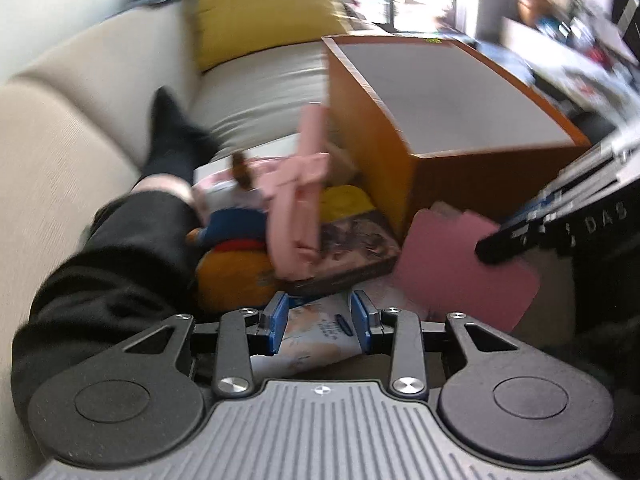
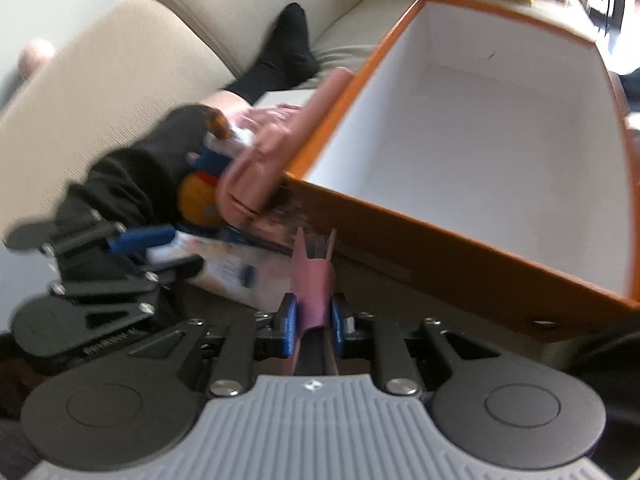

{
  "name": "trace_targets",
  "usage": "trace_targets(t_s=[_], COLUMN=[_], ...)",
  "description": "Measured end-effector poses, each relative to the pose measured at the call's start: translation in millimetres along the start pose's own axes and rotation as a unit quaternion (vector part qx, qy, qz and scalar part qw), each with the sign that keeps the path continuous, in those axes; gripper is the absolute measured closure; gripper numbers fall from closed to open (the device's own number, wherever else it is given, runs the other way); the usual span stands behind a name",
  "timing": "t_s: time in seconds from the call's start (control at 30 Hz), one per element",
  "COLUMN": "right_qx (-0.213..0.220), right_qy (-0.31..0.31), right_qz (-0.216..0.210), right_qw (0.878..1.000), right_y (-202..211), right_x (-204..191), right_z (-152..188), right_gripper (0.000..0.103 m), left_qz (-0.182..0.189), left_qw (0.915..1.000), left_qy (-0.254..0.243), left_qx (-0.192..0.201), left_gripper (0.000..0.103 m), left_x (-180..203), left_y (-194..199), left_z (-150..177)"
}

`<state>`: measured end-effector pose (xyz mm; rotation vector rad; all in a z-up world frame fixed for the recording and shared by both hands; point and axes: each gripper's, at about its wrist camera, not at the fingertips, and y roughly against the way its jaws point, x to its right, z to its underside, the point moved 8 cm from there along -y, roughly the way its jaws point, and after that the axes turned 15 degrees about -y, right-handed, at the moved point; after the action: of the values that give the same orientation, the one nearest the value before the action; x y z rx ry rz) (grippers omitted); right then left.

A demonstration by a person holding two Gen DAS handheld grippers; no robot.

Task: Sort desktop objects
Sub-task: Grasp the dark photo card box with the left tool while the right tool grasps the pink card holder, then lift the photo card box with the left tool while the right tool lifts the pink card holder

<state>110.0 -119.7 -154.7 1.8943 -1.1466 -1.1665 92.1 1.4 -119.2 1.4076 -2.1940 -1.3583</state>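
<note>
my right gripper point(image 2: 314, 322) is clamped on one pink card folder point(image 2: 312, 284), held edge-on just before the near wall of the orange box point(image 2: 440, 240). the box has smooth white inner walls, and its open top gives free room. my left gripper point(image 1: 319, 322) has its blue pads apart, holding nothing, above a printed sheet point(image 1: 320, 336). beside the box lies one pile: a pink stand point(image 1: 296, 200), a plush toy point(image 1: 232, 264), a book point(image 1: 356, 244).

a flat pink card holder point(image 2: 312, 292) is seen edge-on, upright, just beside an orange box point(image 2: 460, 240) with a white, tilted interior; a pink stand point(image 1: 298, 196) leans against its wall.
</note>
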Motion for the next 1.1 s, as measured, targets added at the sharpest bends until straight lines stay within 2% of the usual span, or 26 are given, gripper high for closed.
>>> trace_targets(t_s=[0.13,0.2,0.3,0.43,0.6,0.67,0.73,0.83,0.9,0.93,1.03,1.1], right_qx=[0.002,-0.002,-0.005,-0.018,-0.028,-0.030,-0.033,-0.045,-0.050,-0.050,-0.049,-0.048], right_qy=[0.031,0.050,0.051,0.052,0.076,0.100,0.122,0.119,0.111,0.109,0.107,0.105], right_qz=[0.045,0.066,0.064,0.069,0.067,0.067,0.077,0.073,0.071,0.070,0.071,0.071], right_qw=[0.998,0.997,0.997,0.996,0.994,0.992,0.989,0.989,0.990,0.990,0.991,0.991], right_y=[1.9,-3.4,-8.4,-20.2,-21.2,-19.2,-21.8,-23.3,-23.9,-24.2,-22.8,-22.5], right_x=[14.2,17.3,18.1,18.0,11.8,6.7,5.2,7.2,9.0,9.5,9.7,9.5], right_z=[7.1,11.9,13.1,12.8,11.1,10.4,8.8,5.7,3.7,3.6,4.1,4.0], right_gripper=[0.084,0.084,0.083,0.078,0.080,0.080,0.080,0.080,0.079,0.079,0.079,0.079], left_qz=[-0.010,-0.021,-0.026,-0.049,-0.068,-0.082,-0.093,-0.099,-0.099,-0.100,-0.105,-0.104], left_qw=[0.9966,0.9906,0.9801,0.9685,0.9566,0.9438,0.9273,0.9045,0.8904,0.8827,0.8553,0.8425], left_qy=[-0.082,-0.135,-0.196,-0.242,-0.281,-0.317,-0.360,-0.412,-0.442,-0.457,-0.505,-0.527], left_qx=[0.001,-0.001,-0.013,-0.032,-0.040,-0.043,-0.047,-0.048,-0.048,-0.046,-0.045,-0.044], left_gripper=[0.063,0.063,0.063,0.063,0.063,0.063,0.063,0.062,0.057,0.050,0.049,0.046], left_x=[19.1,28.3,39.4,43.5,49.9,53.8,57.4,63.0,68.4,71.0,74.9,74.8], left_y=[-8.6,-14.1,-25.4,-39.7,-48.0,-50.9,-55.1,-60.7,-66.6,-68.9,-75.5,-78.7], left_z=[-6.0,-8.3,-7.2,-5.5,-3.0,-1.0,1.5,6.9,11.9,13.8,19.1,21.8])
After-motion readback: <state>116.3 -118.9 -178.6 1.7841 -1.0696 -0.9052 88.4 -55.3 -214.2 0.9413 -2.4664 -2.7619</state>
